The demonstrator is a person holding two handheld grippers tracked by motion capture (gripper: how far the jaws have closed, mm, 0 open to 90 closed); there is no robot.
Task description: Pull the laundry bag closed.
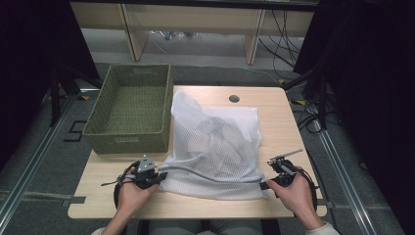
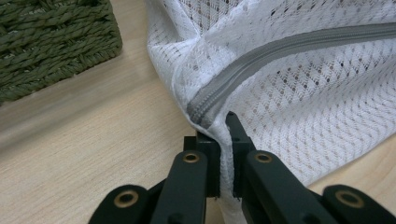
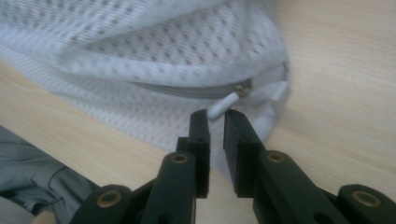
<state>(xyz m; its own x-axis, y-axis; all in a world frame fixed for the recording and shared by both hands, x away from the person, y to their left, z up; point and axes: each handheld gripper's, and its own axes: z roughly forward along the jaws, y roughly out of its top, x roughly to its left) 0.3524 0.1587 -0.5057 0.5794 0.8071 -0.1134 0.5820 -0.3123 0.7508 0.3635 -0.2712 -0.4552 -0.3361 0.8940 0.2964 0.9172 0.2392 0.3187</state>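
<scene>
— On the bench (image 1: 195,205), where does the bag sit?
— The mesh bag (image 1: 215,142) lies in the middle, just right of the basket (image 1: 129,110). Its grey zip (image 2: 289,46) runs along the near edge.
— What has my left gripper (image 2: 224,135) got?
— I see its jaws clamped tight on the bag's corner, right at the zip's end.
— And the right gripper (image 3: 215,122)?
— Its jaws stand a little apart at the other corner. The white zip pull (image 3: 223,105) lies just beyond the tips; I see nothing pinched between them.
</scene>
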